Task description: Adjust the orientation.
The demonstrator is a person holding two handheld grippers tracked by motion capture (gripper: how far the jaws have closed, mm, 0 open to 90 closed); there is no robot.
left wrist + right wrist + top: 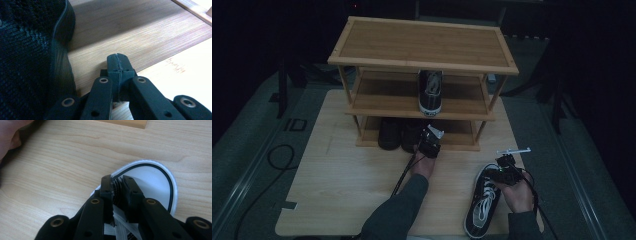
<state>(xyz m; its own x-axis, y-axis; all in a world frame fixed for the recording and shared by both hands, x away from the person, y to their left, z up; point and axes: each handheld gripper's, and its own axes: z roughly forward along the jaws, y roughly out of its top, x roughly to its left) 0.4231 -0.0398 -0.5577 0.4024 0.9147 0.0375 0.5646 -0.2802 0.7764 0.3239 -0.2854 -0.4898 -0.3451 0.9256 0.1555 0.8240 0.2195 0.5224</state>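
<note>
My left gripper [118, 65] has its jaws pressed flat together, pad against pad, nothing between them. It sits low on the bottom shelf of the wooden shoe rack [422, 45], just beside a dark knit shoe [30, 57]; I can't tell whether the jaws touch that shoe. From the high view, the left gripper [430, 141] is at the front edge of that bottom shelf, next to the pair of dark shoes [399, 134] tucked underneath.

My right gripper [117, 190] has its jaws nearly together, clamped on the upper of the black-and-white sneaker [150, 180], right where the laces meet the white toe cap. White lace shows between the arms below the pads. From above, the right gripper [507, 167] is at the toe end of that sneaker [484, 205], which lies on the light wood table [342, 190] near the right front corner, toe toward the rack.

A matching sneaker [430, 92] stands on the middle shelf, toe out.

Writing: on the floor left of the table I read "ID" [295, 124]. No brand on the shoes is legible.
</note>
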